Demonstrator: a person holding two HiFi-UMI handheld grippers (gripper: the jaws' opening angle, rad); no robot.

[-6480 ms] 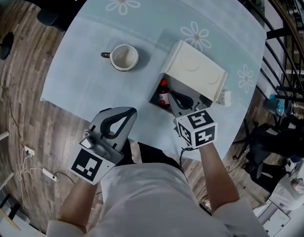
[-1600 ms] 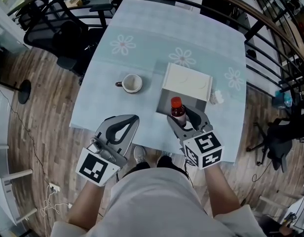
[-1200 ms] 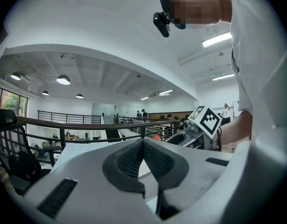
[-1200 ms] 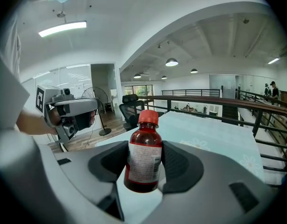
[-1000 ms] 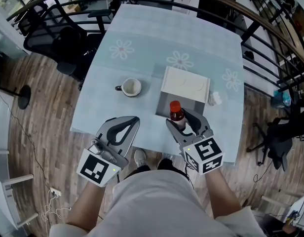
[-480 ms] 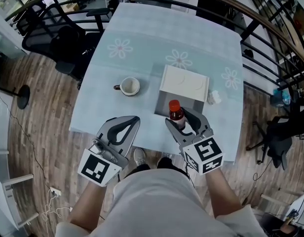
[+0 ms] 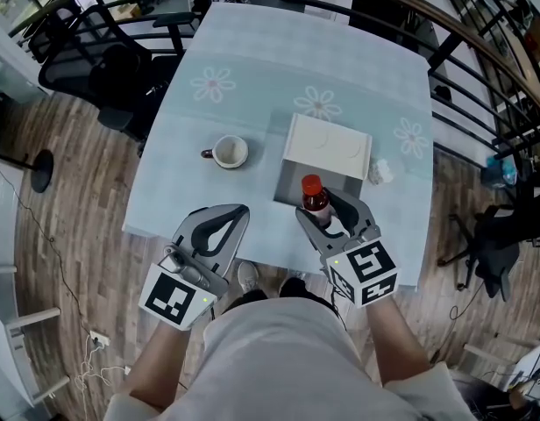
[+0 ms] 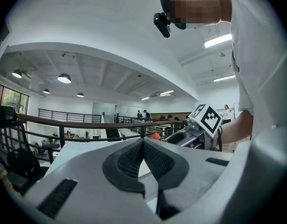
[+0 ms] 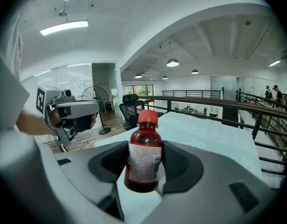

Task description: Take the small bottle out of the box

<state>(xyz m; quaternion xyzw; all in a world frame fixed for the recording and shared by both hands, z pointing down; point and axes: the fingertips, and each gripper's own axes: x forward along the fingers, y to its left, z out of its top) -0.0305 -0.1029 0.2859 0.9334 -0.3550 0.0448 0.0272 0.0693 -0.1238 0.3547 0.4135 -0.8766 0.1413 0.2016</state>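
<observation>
Holding bottle [image 7: 315,202] upright in right tongs [image 7: 328,210], just near of box [image 7: 328,145], above table's [image 7: 252,95] near edge; left tongs [image 7: 219,221] closed, empty.

You have nothing legible here: the bottle [image 9: 143,146] wears a white label [image 9: 145,163] with lines of dark print, but the lettering is too small and blurred for you to read

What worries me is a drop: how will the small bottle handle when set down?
The small bottle looks rigid, dark glass or plastic: probably stiff, maybe breakable. The right gripper clamps its labelled body; paper likely limits slipping. Narrow and tall, it may tip.
</observation>
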